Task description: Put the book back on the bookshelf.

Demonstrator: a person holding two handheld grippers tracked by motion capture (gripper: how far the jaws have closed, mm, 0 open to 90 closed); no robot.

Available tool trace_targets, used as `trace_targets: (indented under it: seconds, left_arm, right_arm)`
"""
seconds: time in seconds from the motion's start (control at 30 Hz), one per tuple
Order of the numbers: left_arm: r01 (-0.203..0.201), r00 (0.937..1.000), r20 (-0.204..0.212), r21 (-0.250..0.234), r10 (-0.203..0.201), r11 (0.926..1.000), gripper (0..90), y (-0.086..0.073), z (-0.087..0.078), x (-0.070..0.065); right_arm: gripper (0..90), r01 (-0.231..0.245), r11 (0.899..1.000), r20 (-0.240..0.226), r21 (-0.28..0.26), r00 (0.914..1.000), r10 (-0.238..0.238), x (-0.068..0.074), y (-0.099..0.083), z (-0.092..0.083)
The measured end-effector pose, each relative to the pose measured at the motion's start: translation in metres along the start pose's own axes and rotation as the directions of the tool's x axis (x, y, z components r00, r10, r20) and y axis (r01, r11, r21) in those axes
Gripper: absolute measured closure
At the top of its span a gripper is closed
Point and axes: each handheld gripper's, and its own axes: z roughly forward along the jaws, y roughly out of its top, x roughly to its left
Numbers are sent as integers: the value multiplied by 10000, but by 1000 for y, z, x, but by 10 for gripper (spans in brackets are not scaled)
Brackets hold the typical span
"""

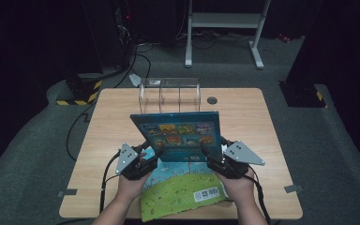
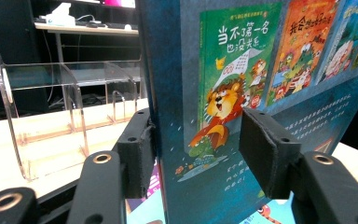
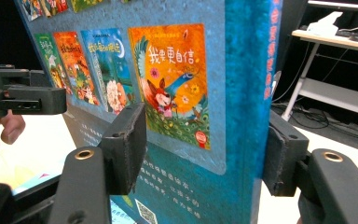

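A blue picture book [image 1: 178, 133] stands tilted between my two grippers, its back cover of small book pictures facing me. My left gripper [image 1: 152, 152] grips its lower left corner. In the left gripper view the book [image 2: 223, 93] runs between the jaws, with one pad against its edge. My right gripper [image 1: 213, 152] straddles the lower right corner. In the right gripper view the book [image 3: 177, 93] sits between the parted pads [image 3: 126, 149], and the near pad stands off the cover. A second book [image 1: 183, 192] with a green cover lies flat underneath.
A clear acrylic rack [image 1: 168, 93] with upright dividers stands at the back of the wooden table [image 1: 112, 122]; it is also in the left gripper view [image 2: 51, 116]. A round grommet [image 1: 212, 100] sits to the rack's right. A white stand [image 1: 225, 21] is on the floor beyond.
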Motion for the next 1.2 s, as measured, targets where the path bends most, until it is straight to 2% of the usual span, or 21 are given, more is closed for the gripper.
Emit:
trace_targets:
  seconds: [0.27, 0.43, 0.57, 0.7, 0.87, 1.2]
  left_arm:
    - [23, 10000, -33, 101, -23, 9999, 454, 1, 1, 0]
    - [91, 9999, -48, 160, -90, 9998, 437, 3, 6, 0]
    - [126, 9999, 111, 137, -127, 9998, 436, 4, 10, 0]
    - [219, 9996, 159, 111, -220, 9997, 435, 5, 13, 0]
    - [310, 9994, 158, 58, -311, 9995, 431, 5, 14, 0]
    - [405, 9992, 53, 66, -405, 9992, 415, 3, 15, 1]
  right_arm:
    - [479, -103, 9998, -275, -174, 9996, 98, -2, -2, -5]
    - [536, 99, 9995, -357, -306, 9993, -109, -5, -3, -9]
    - [584, 121, 9996, -694, -236, 9975, -137, -10, -3, -14]
    - [617, 213, 9994, -722, -286, 9971, -233, -13, -3, -18]
    - [653, 370, 9986, -780, -390, 9962, -399, -12, -5, -21]
    - [718, 612, 9972, -1280, -437, 9896, -663, -12, -5, -26]
